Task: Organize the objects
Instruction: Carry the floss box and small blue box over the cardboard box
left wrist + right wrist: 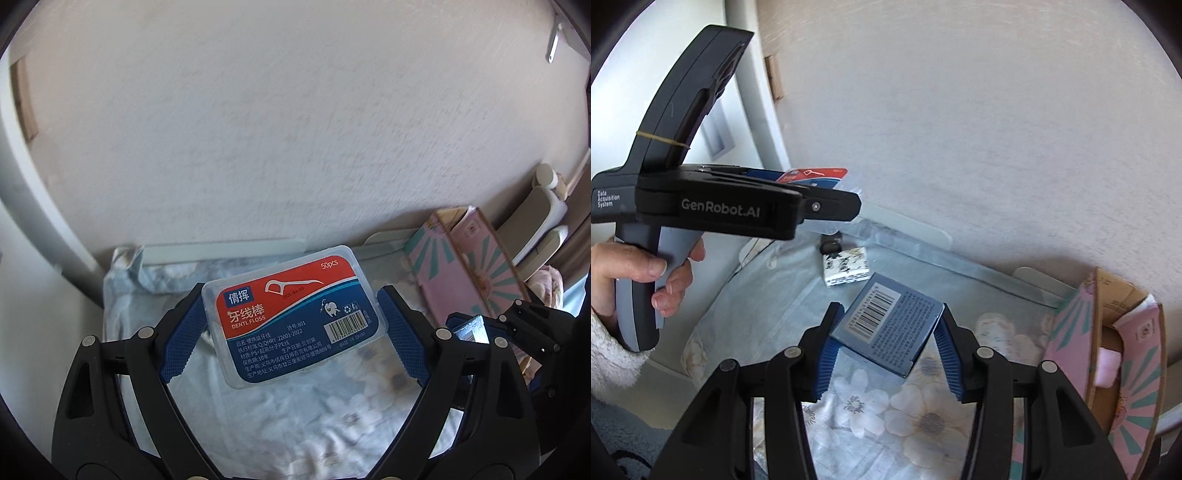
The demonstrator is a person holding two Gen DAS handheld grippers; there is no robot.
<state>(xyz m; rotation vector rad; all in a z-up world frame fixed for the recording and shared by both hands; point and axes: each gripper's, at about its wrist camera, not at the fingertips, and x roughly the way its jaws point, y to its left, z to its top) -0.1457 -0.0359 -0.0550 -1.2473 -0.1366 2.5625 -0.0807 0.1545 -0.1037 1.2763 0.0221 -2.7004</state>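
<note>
A clear plastic dental floss box [293, 317] with a red and blue label hangs above the bed, and my left gripper [291, 317] is shut on its two short ends. In the right wrist view that box [816, 176] peeks out past the left tool's black body. My right gripper [886, 332] is shut on a small blue carton [890, 328] with a barcode and fine print, held tilted over the floral sheet. The same carton [471, 328] shows as a bright sliver at the right of the left wrist view.
A floral bedsheet [916, 413] lies below. An open pink cardboard box [1108, 362] with teal rays stands at the right [476, 258]. A small white patterned box [846, 267] lies near the headboard beside a dark object. A textured wall [295, 129] rises behind. A hand [646, 273] grips the left tool.
</note>
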